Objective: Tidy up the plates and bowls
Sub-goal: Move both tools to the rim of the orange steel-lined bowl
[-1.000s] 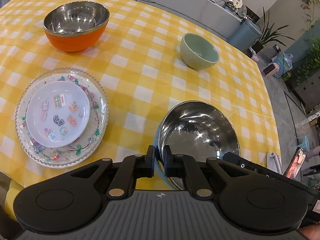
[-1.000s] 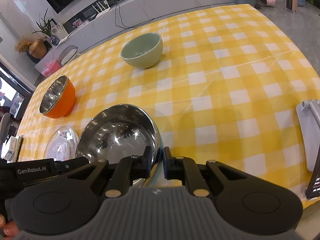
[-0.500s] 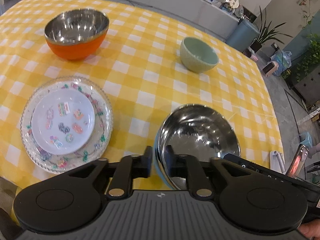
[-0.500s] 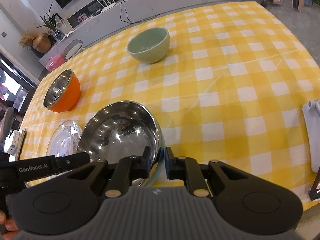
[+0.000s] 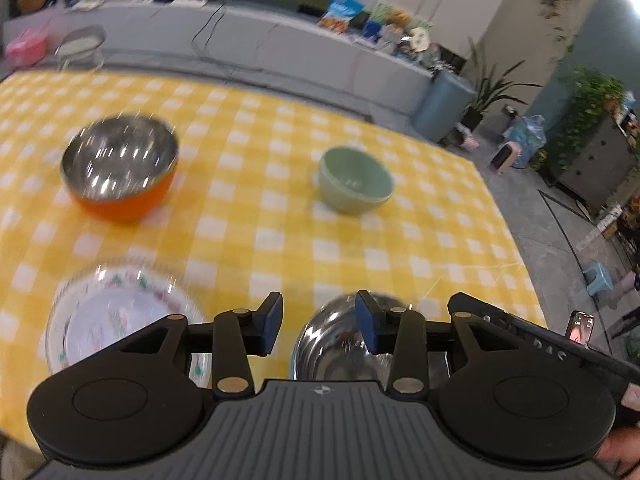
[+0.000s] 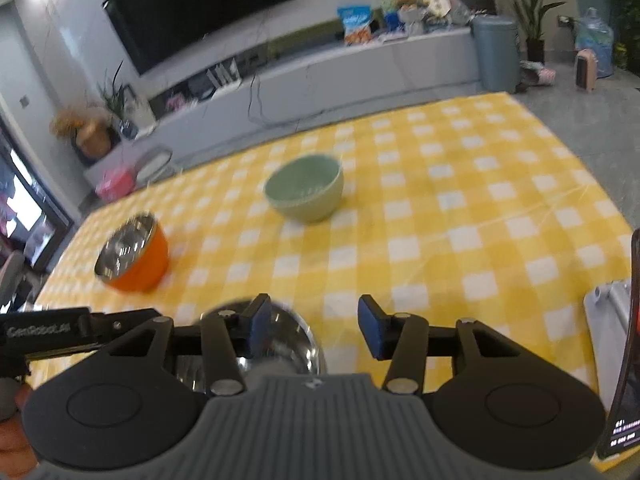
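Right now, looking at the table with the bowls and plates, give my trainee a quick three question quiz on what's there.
1. True or false: the left gripper is clamped on the steel bowl.
2. Which bowl stands farthest to the left in the left wrist view? A) green bowl B) orange bowl C) steel bowl
3. Fill in: the small white plate lies on a larger ____ plate.

Key:
1. False; its jaws have just been opening and stand clear of the rim.
2. B
3. Clear, flower-rimmed.

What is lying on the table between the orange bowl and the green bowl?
Nothing: only bare checked tablecloth lies between the orange bowl and the green bowl, shown in both views.
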{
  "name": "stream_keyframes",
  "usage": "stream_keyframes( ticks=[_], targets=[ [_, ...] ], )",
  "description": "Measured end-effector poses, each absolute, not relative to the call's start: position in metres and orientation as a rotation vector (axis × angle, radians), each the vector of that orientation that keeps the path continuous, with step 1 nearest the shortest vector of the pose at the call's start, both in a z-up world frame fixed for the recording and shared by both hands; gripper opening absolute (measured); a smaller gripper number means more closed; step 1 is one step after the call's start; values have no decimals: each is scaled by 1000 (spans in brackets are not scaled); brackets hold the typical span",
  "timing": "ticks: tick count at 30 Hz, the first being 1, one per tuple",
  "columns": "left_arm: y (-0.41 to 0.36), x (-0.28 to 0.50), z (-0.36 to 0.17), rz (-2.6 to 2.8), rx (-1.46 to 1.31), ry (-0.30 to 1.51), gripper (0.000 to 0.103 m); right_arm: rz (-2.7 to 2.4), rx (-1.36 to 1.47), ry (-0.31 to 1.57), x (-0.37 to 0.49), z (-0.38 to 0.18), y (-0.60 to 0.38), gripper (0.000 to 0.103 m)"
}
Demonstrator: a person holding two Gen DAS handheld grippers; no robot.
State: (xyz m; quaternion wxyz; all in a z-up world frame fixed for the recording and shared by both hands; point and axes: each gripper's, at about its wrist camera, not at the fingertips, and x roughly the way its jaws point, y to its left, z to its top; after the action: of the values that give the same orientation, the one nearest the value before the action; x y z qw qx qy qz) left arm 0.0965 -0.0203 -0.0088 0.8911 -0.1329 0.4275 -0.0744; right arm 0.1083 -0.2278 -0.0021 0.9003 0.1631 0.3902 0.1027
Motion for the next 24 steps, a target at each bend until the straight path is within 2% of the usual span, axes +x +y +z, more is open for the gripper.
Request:
stream_keyframes(
  ticks=[11, 14, 24],
  targets=[
    [-15, 141, -5, -209, -227, 854, 49, 171, 416, 762, 155, -9, -229, 47],
    [-5, 149, -7, -196, -216, 850, 55, 200, 389, 763, 159, -7, -217, 47],
    [47, 157, -1, -132, -163, 850, 65, 337, 342, 808, 175, 8, -145, 48]
  ],
)
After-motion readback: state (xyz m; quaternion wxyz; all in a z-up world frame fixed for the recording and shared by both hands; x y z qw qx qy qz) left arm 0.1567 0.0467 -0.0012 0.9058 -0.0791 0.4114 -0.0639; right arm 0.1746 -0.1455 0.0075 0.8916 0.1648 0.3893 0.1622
